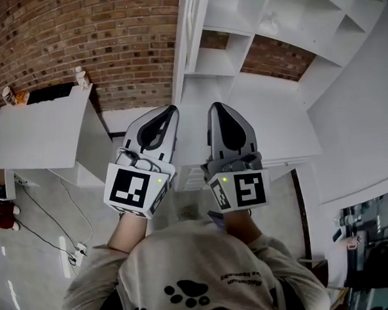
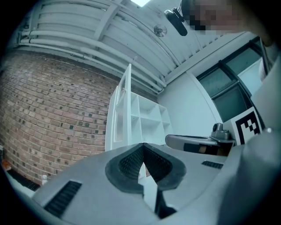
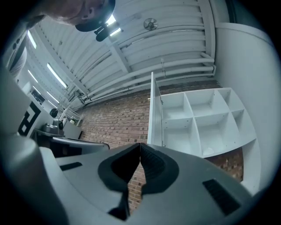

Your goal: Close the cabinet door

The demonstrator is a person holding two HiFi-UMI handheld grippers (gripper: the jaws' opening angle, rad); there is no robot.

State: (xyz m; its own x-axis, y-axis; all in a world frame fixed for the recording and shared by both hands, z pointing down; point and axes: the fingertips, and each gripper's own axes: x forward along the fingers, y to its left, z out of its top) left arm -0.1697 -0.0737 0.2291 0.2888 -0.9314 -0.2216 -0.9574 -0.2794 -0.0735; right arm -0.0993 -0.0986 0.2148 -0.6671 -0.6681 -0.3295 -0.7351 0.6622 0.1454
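While the cabinet door (image 2: 117, 118) stands open (edge-on before the brick wall (image 1: 75, 34)), the left gripper (image 1: 172, 108) and right gripper (image 1: 214, 106) show jaws together, empty.

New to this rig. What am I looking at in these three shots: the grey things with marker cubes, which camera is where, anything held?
No robot here: a person wears a head camera and holds a two-jaw claw in each hand. The head view looks down on the left claw and right claw; the marker cubes are part of them. The other two views ride on each claw, looking along its jaws. Both claws are shut and empty, tips meeting. Ahead stands a white cabinet with shelf compartments against a brick wall, its door swung open, seen edge-on. Neither claw touches the door.
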